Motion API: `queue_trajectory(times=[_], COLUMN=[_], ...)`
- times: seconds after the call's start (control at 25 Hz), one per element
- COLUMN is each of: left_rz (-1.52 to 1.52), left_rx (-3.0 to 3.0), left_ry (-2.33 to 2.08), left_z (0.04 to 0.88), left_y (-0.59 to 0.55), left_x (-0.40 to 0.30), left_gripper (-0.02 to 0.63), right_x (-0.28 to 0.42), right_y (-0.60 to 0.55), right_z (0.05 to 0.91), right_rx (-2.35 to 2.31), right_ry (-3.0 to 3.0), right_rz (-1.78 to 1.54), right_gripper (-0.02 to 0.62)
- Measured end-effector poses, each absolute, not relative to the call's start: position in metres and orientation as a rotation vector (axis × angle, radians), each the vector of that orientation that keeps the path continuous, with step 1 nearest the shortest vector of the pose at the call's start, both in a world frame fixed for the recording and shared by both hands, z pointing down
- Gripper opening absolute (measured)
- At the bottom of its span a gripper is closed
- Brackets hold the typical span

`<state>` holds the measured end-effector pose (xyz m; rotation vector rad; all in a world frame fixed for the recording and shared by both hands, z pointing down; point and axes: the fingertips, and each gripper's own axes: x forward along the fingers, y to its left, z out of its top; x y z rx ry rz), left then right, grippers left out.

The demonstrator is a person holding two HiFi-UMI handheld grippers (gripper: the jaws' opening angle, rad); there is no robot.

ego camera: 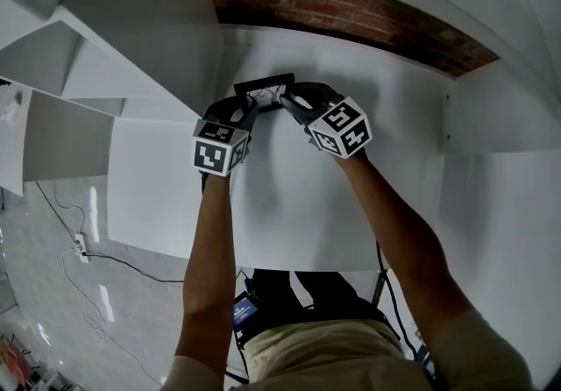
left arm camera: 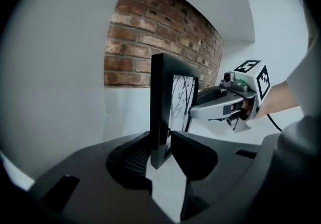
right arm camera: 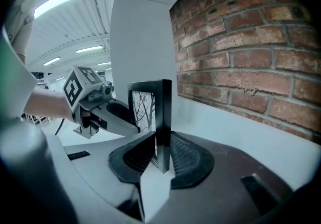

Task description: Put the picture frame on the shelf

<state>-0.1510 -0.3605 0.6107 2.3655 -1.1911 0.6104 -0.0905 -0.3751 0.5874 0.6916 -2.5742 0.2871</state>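
Note:
The black picture frame (ego camera: 263, 81) stands upright on the white shelf board (ego camera: 298, 214), a little in front of the brick back wall (ego camera: 351, 12). It holds a print of bare branches. My left gripper (ego camera: 249, 102) is shut on the frame's left edge and my right gripper (ego camera: 286, 100) on its right edge. In the left gripper view the frame (left arm camera: 161, 112) sits between my jaws (left arm camera: 161, 150), with the right gripper (left arm camera: 220, 105) behind it. In the right gripper view the frame's edge (right arm camera: 163, 117) is pinched between the pads (right arm camera: 161, 156), and the left gripper (right arm camera: 108, 112) is beyond it.
White side panels close the shelf bay at the left (ego camera: 166, 47) and the right (ego camera: 491, 117). More white shelves (ego camera: 61, 74) step off to the left. Below the board's front edge lies a glossy floor with a cable and socket strip (ego camera: 81, 247).

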Motion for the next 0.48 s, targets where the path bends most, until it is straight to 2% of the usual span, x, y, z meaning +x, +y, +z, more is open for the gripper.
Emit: queue_trajectory(times=[0.48], left_rz=[0.622], left_rx=[2.362], left_ry=[-1.204], left_z=[0.622], left_y=[-0.369], left_x=[-0.145], left_gripper=[0.106], right_x=[-0.085], right_y=[-0.384], right_z=[0.600], right_rx=[0.709], right_ry=[-2.566], right_rz=[0.279], right_gripper=[0.074])
